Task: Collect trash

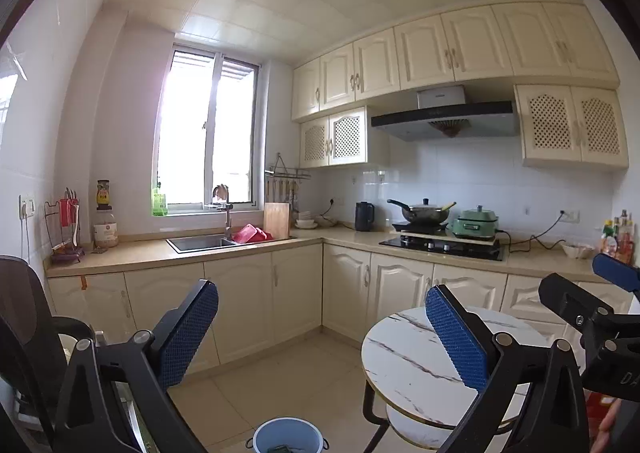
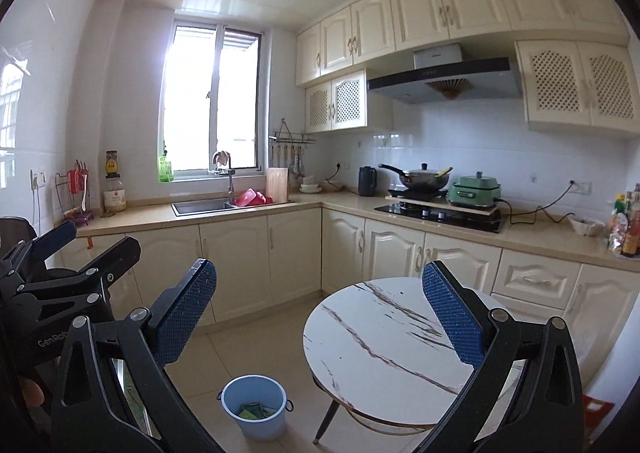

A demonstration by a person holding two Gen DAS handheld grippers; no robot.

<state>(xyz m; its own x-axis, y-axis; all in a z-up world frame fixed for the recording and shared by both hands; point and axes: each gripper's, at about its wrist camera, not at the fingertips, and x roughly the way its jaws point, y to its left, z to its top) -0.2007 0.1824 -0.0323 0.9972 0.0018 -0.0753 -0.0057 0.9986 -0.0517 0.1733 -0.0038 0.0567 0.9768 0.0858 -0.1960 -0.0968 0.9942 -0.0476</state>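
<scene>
Where cabinets curve: table (image 2: pixel 372 337), bucket (image 2: pixel 255 405).

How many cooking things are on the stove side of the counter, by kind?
Kettle: 1
Wok: 1
Green cooker: 1
Total: 3
</scene>
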